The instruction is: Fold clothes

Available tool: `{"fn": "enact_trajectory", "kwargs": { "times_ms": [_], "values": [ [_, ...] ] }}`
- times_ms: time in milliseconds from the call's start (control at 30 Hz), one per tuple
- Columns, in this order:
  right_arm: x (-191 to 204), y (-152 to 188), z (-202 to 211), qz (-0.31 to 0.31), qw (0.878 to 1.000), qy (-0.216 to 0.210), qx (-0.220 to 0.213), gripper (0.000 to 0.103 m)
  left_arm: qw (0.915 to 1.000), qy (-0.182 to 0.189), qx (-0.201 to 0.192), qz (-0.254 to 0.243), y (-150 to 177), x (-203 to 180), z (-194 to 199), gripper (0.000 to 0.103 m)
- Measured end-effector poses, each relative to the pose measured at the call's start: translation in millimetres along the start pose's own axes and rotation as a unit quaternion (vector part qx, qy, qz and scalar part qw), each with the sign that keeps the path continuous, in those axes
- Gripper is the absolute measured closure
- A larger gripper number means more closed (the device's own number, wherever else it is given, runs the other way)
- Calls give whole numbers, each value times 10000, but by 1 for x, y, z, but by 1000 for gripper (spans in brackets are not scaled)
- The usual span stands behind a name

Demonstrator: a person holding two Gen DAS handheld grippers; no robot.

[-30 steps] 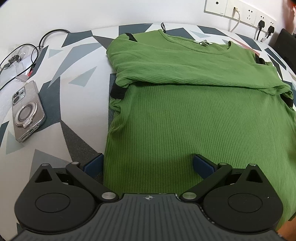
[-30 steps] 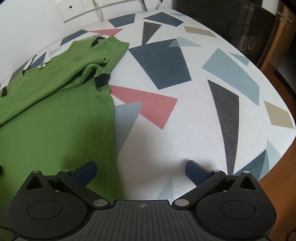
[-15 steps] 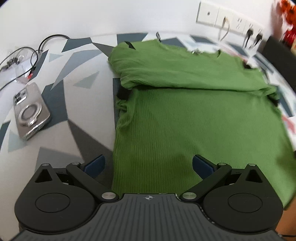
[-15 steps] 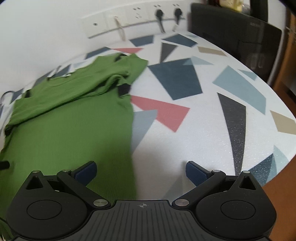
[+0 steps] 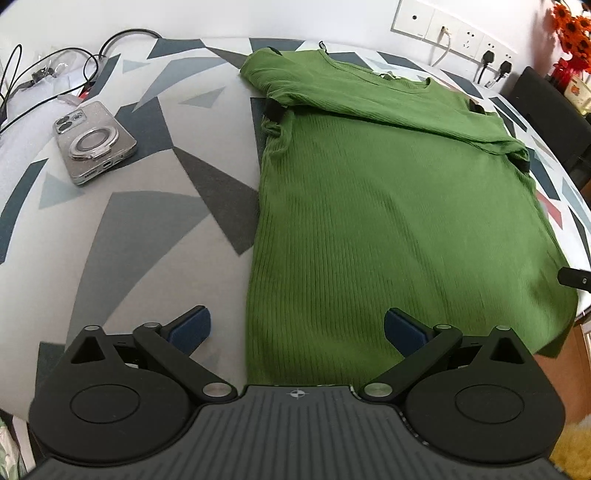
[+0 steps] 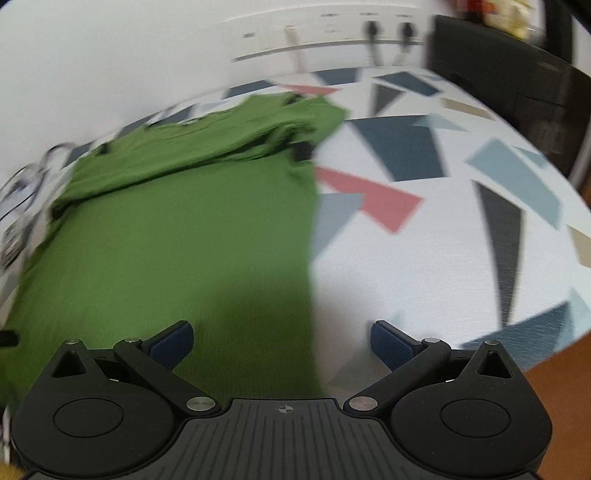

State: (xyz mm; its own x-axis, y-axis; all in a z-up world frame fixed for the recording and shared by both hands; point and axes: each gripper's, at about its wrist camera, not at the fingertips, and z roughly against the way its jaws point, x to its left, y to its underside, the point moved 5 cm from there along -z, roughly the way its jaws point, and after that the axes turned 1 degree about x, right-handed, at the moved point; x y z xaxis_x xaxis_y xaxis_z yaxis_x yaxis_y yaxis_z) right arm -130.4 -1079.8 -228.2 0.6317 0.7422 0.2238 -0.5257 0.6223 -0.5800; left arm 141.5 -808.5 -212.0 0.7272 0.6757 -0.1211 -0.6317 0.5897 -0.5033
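A green ribbed shirt (image 5: 388, 206) lies flat on the patterned table, its top part folded down across the chest. My left gripper (image 5: 297, 328) is open above the shirt's near left edge, one blue pad over bare table and the other over fabric. In the blurred right wrist view the same shirt (image 6: 177, 236) fills the left half. My right gripper (image 6: 282, 341) is open over the shirt's near right edge, holding nothing. A dark tip of the other gripper (image 5: 574, 277) shows at the right border of the left wrist view.
A phone (image 5: 95, 141) with a ring holder lies on the table at the left, with cables (image 5: 44, 74) behind it. Wall sockets (image 5: 458, 35) with plugs sit at the back. A dark box (image 6: 517, 85) stands at the back right. The table edge (image 6: 554, 343) curves close on the right.
Both grippers have drawn back and swung: the left view shifted left so the shirt sits further right, the right view shifted left so more shirt shows. Both stay open.
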Motion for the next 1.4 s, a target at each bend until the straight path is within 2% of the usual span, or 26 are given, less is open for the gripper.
{"fn": "enact_trajectory", "kwargs": {
  "times_ms": [33,67,100,133,167,200,233,333,467,533,600,633,667,733,800,833,933,1033,1100,1133,1167,1233,1333,1400],
  "values": [
    [5,1,0,94,9999,-89,23,20,9999,-25,-64,-92,2,-1,2,27],
    [10,2,-1,225,9996,-143,36,25,9998,-62,-100,-160,1,-2,3,52],
    [15,2,-2,350,9994,-69,22,34,9999,-51,-85,-139,-1,-2,3,63],
    [17,0,-4,415,9991,-5,22,48,9999,-39,-70,-117,-4,-2,2,80],
    [17,-3,-5,373,9993,32,13,59,9999,-28,-55,-95,-6,-3,2,92],
    [17,-7,-6,330,9994,70,3,84,10000,-17,-40,-74,-8,-3,1,93],
    [16,-10,-8,257,9996,83,1,95,10000,-7,-34,-42,-11,-3,0,95],
    [9,-21,-15,15,10000,0,-41,96,9997,-11,-164,-171,-18,-11,-5,96],
    [6,-42,-26,98,9994,211,-239,96,9979,-99,-495,-397,-36,-21,-10,96],
    [1,-58,-27,-28,9981,363,-504,96,9975,-126,-643,-251,-48,-20,-12,96],
    [-5,-69,-26,-179,9969,370,-669,95,9981,-120,-593,-116,-54,-16,-14,92],
    [-7,-65,-23,-147,9971,364,-658,90,9985,-116,-521,-84,-55,-15,-15,80],
    [-8,-62,-20,-116,9972,358,-646,85,9990,-116,-433,-77,-53,-13,-15,58],
    [-11,-55,-14,-53,9974,345,-623,55,9992,-118,-383,-86,-43,-11,-12,30],
    [-14,-48,-9,11,9976,332,-600,39,9994,-61,-345,-65,-30,-10,-10,30],
    [-16,-44,-6,42,9977,325,-589,36,9995,-19,-310,-47,-24,-10,-9,30],
    [-19,-22,0,163,9985,368,-368,36,9996,71,-281,-70,-10,-11,-5,30],
    [-19,-4,-1,258,9985,405,-273,36,9990,-101,-303,-314,-6,-19,-7,29],
    [-14,0,-1,369,9976,447,-373,35,9979,-171,-361,-519,-7,-27,-9,32],
    [-11,0,-2,415,9973,451,-393,45,9975,-145,-398,-572,-7,-31,-9,58],
    [-7,-1,-3,453,9972,428,-411,52,9977,-80,-389,-545,-9,-35,-7,98],
    [-2,-6,-4,448,9977,256,-433,98,9979,24,-425,-482,-11,-41,-2,97],
    [-2,-17,0,94,9986,-98,-504,97,9963,27,-790,-343,-14,-44,18,97],
    [-6,-24,15,-83,9968,-260,-751,97,9944,58,-1033,-195,-17,-43,35,97]
  ]
}}
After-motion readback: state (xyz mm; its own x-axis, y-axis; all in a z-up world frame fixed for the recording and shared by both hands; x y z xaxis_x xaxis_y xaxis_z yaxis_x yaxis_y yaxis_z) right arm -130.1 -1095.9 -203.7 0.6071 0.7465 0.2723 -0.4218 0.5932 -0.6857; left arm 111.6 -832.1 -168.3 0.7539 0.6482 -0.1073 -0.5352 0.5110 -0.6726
